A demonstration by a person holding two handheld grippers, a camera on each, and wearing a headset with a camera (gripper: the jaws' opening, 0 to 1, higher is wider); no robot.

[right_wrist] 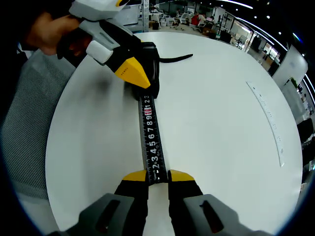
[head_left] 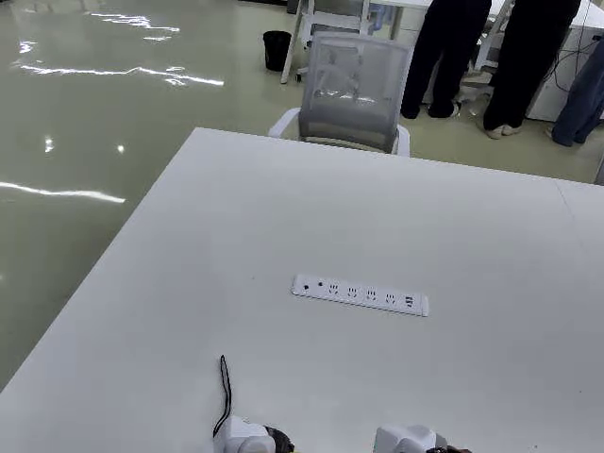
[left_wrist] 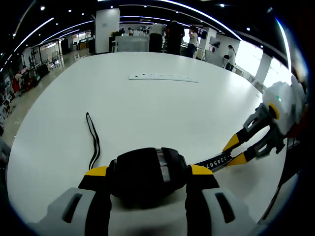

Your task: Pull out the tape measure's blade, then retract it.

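My left gripper [left_wrist: 147, 170] is shut on the black tape measure case [left_wrist: 147, 183], which fills the gap between its yellow-tipped jaws. A short length of numbered blade [right_wrist: 149, 132] runs out of the case [right_wrist: 149, 64] across the white table. My right gripper [right_wrist: 157, 175] is shut on the blade's end and also shows on the right of the left gripper view [left_wrist: 235, 151]. The case's black wrist strap [left_wrist: 92, 140] lies loose on the table. In the head view the tops of the left gripper [head_left: 243, 437] and right gripper [head_left: 406, 440] sit at the bottom edge.
A white power strip [head_left: 359, 294] lies mid-table beyond the grippers. The table [head_left: 283, 208] is broad and white. A grey mesh chair [head_left: 354, 90] stands at its far edge, with people standing behind it. A hand holds the left gripper's handle.
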